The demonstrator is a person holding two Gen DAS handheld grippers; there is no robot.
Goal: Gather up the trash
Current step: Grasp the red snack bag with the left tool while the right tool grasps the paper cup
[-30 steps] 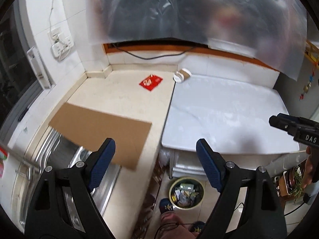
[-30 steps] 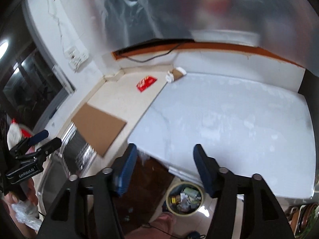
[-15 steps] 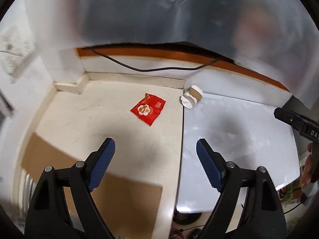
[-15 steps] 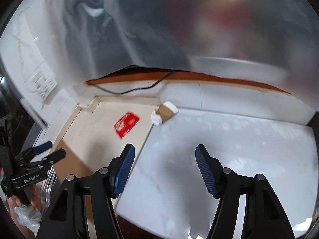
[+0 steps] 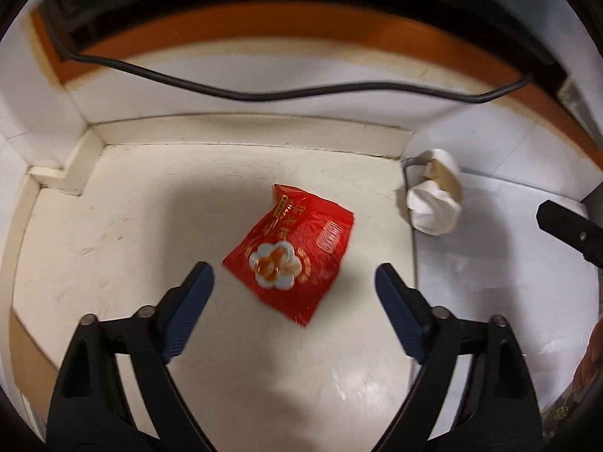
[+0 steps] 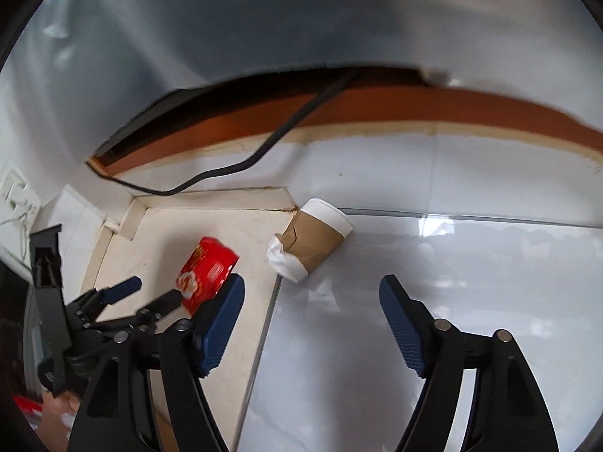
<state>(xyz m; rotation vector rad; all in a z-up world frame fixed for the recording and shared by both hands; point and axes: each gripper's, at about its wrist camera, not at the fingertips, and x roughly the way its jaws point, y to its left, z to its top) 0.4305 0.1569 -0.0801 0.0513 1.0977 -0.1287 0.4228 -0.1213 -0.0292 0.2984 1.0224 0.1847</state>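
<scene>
Your left gripper [image 5: 294, 286] hides the glossy red foil wrapper's [image 5: 292, 254] edge – both tongs spreading, empty – crushed brown-sleeved paper cup [image 6: 311, 239] just beside; right gripper [image 6: 311, 312].

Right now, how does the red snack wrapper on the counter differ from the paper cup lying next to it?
The red foil snack wrapper is a flat, glossy, printed packet; the crushed paper cup with a brown sleeve is a matte, bulky tube on its side. The wrapper lies on the cream counter, while the cup lies at the seam, mostly on the white glossy surface. Both lie loose, ungripped.
</scene>
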